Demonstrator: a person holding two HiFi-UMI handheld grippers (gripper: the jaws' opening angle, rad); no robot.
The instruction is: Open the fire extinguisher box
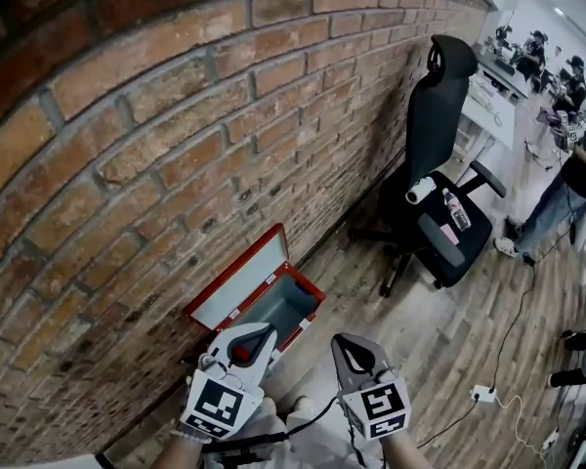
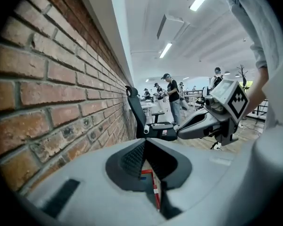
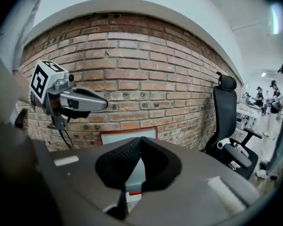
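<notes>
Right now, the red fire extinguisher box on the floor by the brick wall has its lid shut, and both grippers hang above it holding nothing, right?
Not quite. The fire extinguisher box has its lid open, tipped back against the brick wall, as the head view shows. The rest holds: the left gripper and right gripper hang above it, jaws together, holding nothing.

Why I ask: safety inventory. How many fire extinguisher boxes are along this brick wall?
1. The red fire extinguisher box sits on the floor against the brick wall, lid open, left of the black office chair. Others could lie outside the views.
</notes>
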